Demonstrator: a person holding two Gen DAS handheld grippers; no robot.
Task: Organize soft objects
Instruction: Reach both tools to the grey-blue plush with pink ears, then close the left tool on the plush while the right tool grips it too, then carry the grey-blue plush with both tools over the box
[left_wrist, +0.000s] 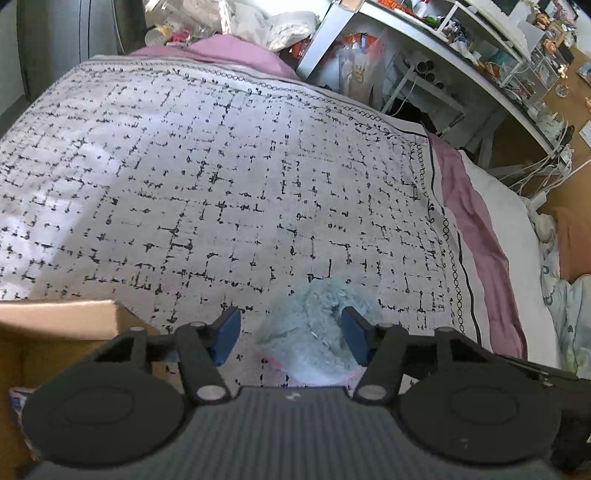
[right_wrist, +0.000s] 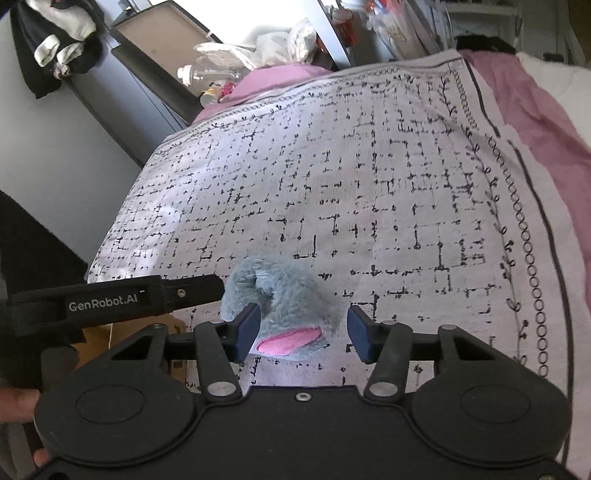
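A fluffy grey-blue plush toy (left_wrist: 314, 332) with a pink patch lies on the patterned bedspread (left_wrist: 221, 166). My left gripper (left_wrist: 291, 338) is open, its blue pads on either side of the plush, the right pad touching it. In the right wrist view the same plush (right_wrist: 284, 306) sits between the open fingers of my right gripper (right_wrist: 303, 332), against the left pad. The left gripper's arm (right_wrist: 122, 299) reaches in from the left beside the plush.
A cardboard box (left_wrist: 55, 325) stands at the lower left, also seen in the right wrist view (right_wrist: 110, 339). A pink sheet (left_wrist: 472, 229) edges the bed. Cluttered white shelves (left_wrist: 461, 55) stand beyond, with bottles and bags (right_wrist: 229, 70) at the far end.
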